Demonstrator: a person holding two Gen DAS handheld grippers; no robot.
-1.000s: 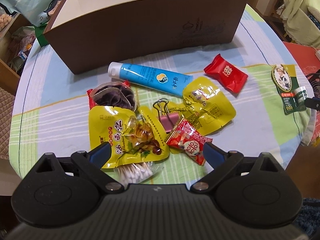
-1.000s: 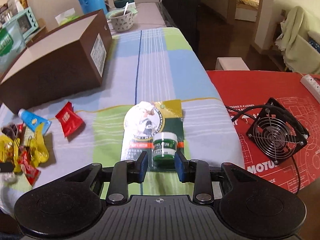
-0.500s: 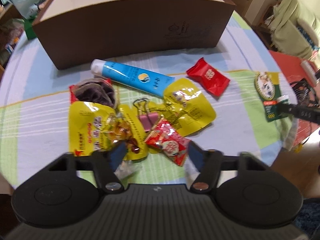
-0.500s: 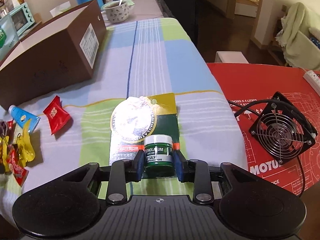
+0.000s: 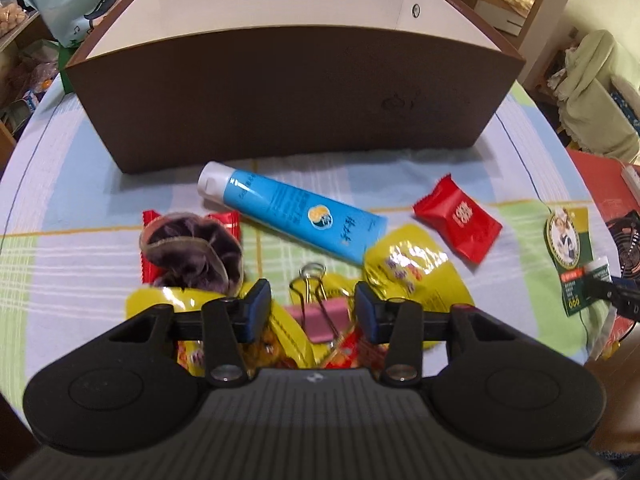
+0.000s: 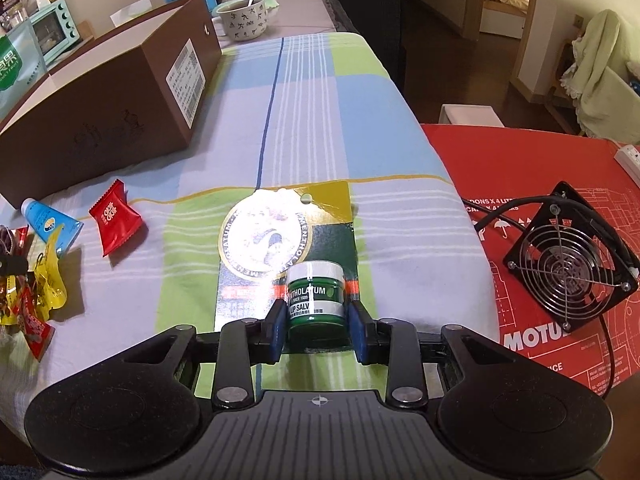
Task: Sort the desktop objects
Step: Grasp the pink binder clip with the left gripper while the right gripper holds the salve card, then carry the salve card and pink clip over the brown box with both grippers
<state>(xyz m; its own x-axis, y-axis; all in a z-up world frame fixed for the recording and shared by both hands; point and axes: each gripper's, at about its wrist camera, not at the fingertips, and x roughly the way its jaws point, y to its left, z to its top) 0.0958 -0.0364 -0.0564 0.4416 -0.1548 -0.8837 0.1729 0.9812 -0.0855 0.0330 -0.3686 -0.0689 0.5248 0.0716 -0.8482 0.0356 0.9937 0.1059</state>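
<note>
Brown box (image 5: 288,92), open top, stands at the far side of the checked tablecloth (image 5: 72,208); blue tube (image 5: 288,210) lies just in front of it, red candy packet (image 5: 458,220) to the tube's right. Nearer: heap of yellow snack packets (image 5: 416,276) w/ pink binder clip (image 5: 318,312) on top. Left gripper (image 5: 312,310) hangs low over the heap, jaws partly open, clip between the pads but not touching either; nothing held. Right gripper (image 6: 316,326) at the cloth's near edge, jaws narrow, straddling the green lip-salve jar (image 6: 316,296) on its backing card (image 6: 280,240); left pad touching the jar, right pad looks just apart, can't tell for sure.
</note>
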